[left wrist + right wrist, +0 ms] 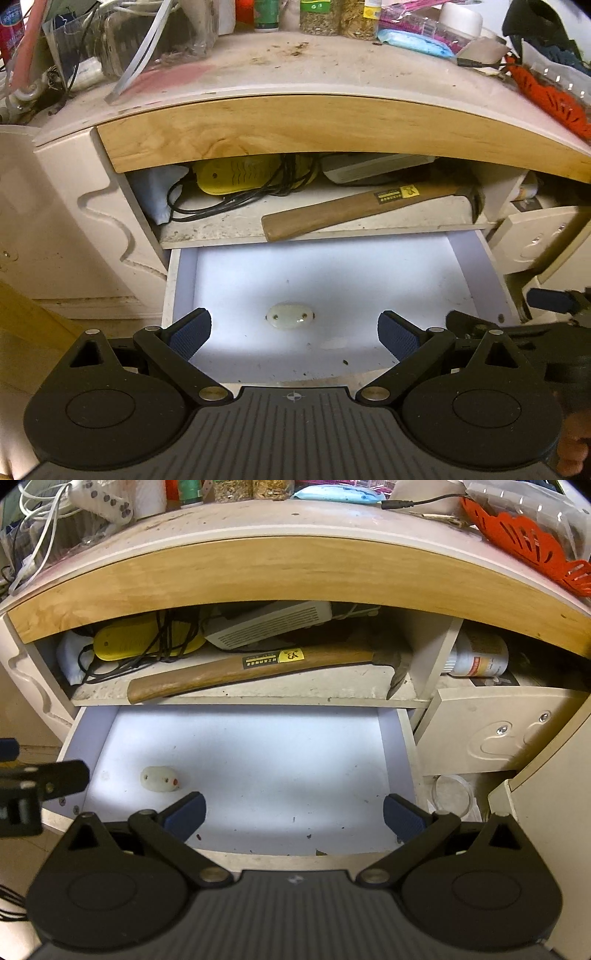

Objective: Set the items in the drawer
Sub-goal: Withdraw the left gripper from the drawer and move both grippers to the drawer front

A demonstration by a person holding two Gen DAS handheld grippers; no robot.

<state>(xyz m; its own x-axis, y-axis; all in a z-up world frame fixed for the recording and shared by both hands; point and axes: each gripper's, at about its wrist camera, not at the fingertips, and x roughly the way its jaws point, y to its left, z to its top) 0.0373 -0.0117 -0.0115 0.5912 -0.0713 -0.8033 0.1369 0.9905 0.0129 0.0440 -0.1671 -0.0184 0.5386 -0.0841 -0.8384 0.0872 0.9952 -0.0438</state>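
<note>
Cluttered and dusty, a pale cabinet filled both views, its top crowded with jars, cables and an orange basket. Below a curved wooden trim sat an open shelf, and below the shelf a white drawer stood pulled out, brightly lit. Only a small oval fitting and some dark specks showed on the drawer floor.

On the shelf lay a hammer, its wooden handle pointing left and slightly past the shelf's front edge, its head toward the right divider. Behind the hammer were a yellow device wrapped in black cord, a white vented box and a pale pouch at the shelf's left end. A white bottle lay in the compartment right of the shelf.

Both tools hovered over the drawer's front edge. The left gripper had its fingers spread wide with nothing between them; the right gripper was likewise wide apart and empty.

Nothing appeared to have been placed yet. Likely risks: the shelf opening was low under the trim, so a gripper reaching in could knock the trim; the cord could snag the hammer or drag neighbours out; and the hammer, heavy at the head, could tip and slip from a handle grasp.
</note>
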